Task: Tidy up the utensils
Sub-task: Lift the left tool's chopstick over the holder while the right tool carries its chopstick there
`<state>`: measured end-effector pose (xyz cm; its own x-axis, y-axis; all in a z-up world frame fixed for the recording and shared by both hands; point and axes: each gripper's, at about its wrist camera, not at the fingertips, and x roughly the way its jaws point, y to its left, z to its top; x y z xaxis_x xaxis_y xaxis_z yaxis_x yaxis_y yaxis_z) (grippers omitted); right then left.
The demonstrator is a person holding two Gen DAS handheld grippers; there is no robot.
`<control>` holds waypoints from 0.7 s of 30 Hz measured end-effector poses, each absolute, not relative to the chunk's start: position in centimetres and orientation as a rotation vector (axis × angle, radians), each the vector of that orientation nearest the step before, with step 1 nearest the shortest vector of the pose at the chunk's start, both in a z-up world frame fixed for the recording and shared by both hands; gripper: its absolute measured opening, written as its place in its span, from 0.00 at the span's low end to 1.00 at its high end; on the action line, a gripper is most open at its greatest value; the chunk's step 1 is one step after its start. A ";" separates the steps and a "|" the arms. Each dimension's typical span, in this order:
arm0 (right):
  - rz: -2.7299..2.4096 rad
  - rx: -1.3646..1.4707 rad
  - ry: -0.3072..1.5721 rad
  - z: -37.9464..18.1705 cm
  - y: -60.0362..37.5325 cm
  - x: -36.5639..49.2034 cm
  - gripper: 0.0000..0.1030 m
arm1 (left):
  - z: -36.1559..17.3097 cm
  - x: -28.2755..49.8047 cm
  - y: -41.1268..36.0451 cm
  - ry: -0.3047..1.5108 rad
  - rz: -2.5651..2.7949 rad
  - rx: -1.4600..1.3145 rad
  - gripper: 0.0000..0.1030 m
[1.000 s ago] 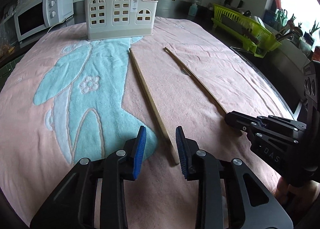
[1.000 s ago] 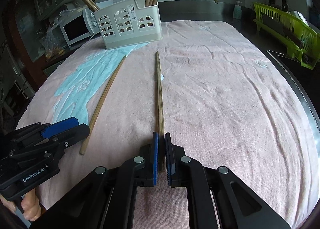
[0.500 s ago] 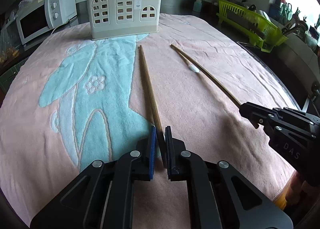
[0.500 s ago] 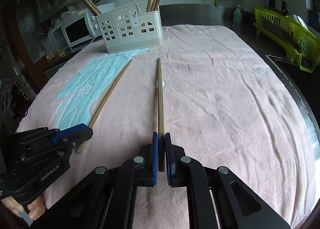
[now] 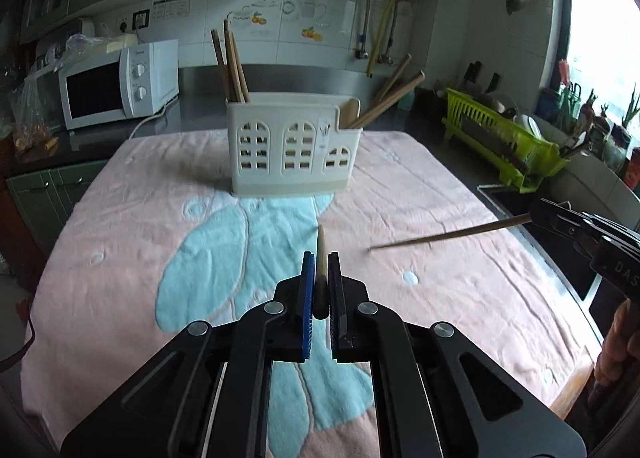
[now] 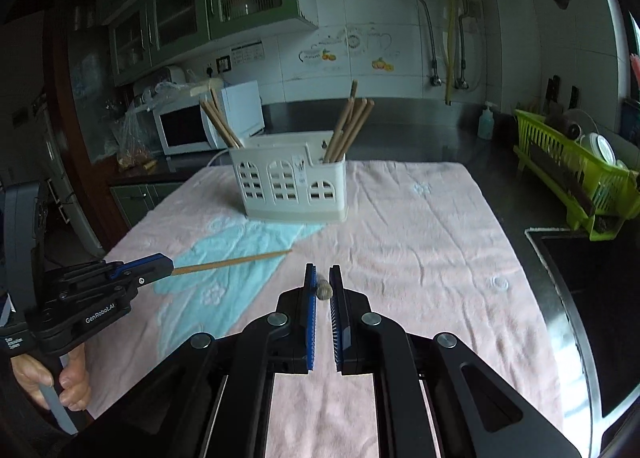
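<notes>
The pink towel (image 5: 420, 194) lies under both grippers. Ahead of them stands the white holder (image 5: 294, 152). The left gripper (image 5: 320, 278) pinches a chopstick (image 5: 321, 254) that points forward to the holder. The right gripper (image 6: 323, 290) pinches the second chopstick (image 6: 323, 290), also lengthwise forward, seen end-on.

Daylight from right window, fisheye-bent edges
</notes>
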<state>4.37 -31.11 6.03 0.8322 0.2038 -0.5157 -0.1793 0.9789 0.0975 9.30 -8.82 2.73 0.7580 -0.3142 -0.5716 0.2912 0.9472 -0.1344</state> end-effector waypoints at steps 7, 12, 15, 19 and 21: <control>0.264 0.027 0.514 11.5 -30.9 8.4 0.06 | 7.0 13.4 -8.4 0.582 -0.342 -0.032 0.05; 0.299 0.007 0.496 15.7 -30.8 11.6 0.06 | 10.2 16.1 -8.4 0.552 -0.344 -0.002 0.05; 0.317 -0.004 0.485 18.1 -30.6 13.3 0.06 | 12.2 17.4 -8.7 0.521 -0.341 0.020 0.05; 0.330 -0.027 0.485 20.3 -30.2 15.5 0.06 | 15.4 19.1 -8.6 0.472 -0.336 0.025 0.05; 0.325 -0.036 0.482 21.1 -30.1 16.6 0.06 | 17.2 19.9 -8.5 0.438 -0.335 0.020 0.04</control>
<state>16.57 -30.08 21.13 0.8354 0.2989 -0.4613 -0.3158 0.9479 0.0421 19.85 -8.52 17.19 0.8518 -0.3141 -0.4193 0.3227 0.9450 -0.0525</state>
